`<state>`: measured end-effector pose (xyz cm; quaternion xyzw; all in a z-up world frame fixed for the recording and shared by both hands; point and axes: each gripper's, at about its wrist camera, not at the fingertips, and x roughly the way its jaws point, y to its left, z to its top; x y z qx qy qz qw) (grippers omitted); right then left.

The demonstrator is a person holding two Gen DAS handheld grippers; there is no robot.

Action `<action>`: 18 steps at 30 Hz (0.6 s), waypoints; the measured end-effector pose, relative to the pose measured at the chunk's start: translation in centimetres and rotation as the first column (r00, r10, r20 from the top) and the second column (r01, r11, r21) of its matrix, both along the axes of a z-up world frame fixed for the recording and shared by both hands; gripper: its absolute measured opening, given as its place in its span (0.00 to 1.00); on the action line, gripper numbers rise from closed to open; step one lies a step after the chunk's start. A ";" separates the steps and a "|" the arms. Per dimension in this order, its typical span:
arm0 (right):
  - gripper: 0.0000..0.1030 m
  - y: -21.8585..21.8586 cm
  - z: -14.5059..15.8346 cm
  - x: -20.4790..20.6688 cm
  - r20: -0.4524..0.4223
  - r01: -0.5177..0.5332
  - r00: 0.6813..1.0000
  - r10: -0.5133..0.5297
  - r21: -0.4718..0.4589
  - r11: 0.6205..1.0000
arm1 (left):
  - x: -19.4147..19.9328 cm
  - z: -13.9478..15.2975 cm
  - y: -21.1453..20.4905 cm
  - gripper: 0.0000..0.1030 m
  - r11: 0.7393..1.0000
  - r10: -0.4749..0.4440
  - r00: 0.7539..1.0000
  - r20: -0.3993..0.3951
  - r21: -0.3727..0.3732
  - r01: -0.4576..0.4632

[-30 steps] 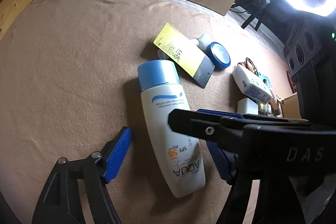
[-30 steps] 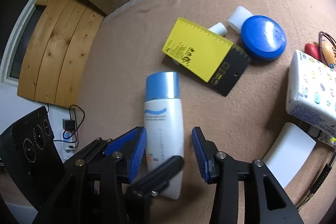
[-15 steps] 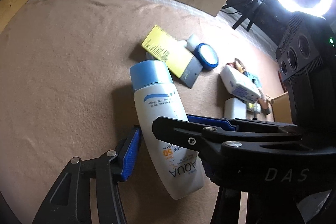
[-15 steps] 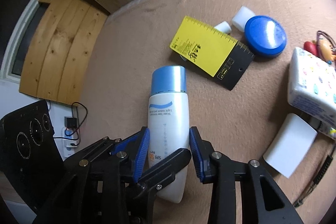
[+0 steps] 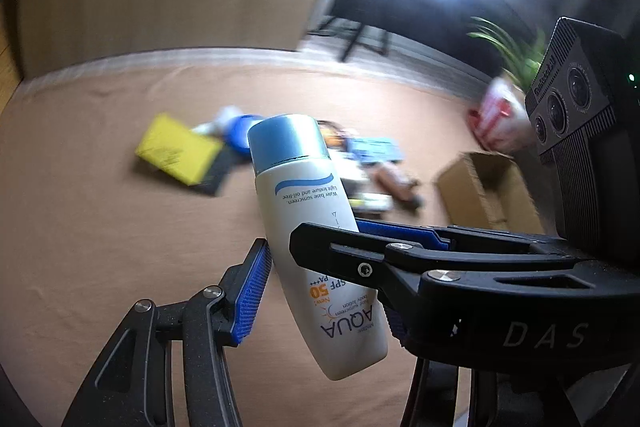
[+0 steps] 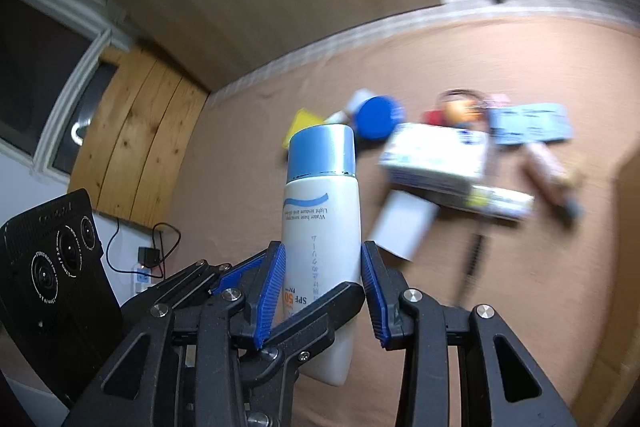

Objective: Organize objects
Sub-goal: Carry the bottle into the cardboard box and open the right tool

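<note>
Wide bare tan cloth from 7 to 10 o'clock, open for moving; pale hem at 11, brown board behind. Left gripper clamped on sunscreen bottle, held clear above cloth. Smooth white plastic, rounded body, glossy blue cap pointing to 12. Blurred yellow card at 10. Open cardboard box at 2. Right gripper clamped on same bottle, ribbed blue pads flat against sides.
</note>
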<state>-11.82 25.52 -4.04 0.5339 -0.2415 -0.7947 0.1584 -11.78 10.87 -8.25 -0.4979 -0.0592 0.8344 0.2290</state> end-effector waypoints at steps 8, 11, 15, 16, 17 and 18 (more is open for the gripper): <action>0.35 9.6 1.4 6.0 -0.024 0.160 0.987 -0.159 0.053 0.986 | 2.6 1.4 11.1 0.54 0.986 -0.165 0.986 -0.020 0.021 0.165; 0.35 12.5 1.6 7.7 -0.022 0.208 0.978 -0.207 0.066 0.976 | 4.0 1.5 15.1 0.54 0.975 -0.222 0.975 -0.019 0.026 0.223; 0.35 16.3 1.3 10.1 -0.019 0.260 0.966 -0.259 0.075 0.963 | 5.7 1.5 19.6 0.54 0.959 -0.282 0.959 -0.017 0.022 0.282; 0.35 17.0 1.2 10.5 -0.018 0.272 0.962 -0.271 0.076 0.959 | 6.2 1.4 20.6 0.54 0.955 -0.295 0.955 -0.014 0.023 0.295; 0.35 17.5 1.1 10.9 -0.016 0.280 0.960 -0.280 0.077 0.957 | 6.5 1.4 21.6 0.54 0.952 -0.305 0.952 -0.012 0.021 0.305; 0.35 18.1 1.0 11.2 -0.015 0.288 0.958 -0.287 0.078 0.955 | 6.8 1.3 22.4 0.54 0.949 -0.315 0.949 -0.011 0.018 0.315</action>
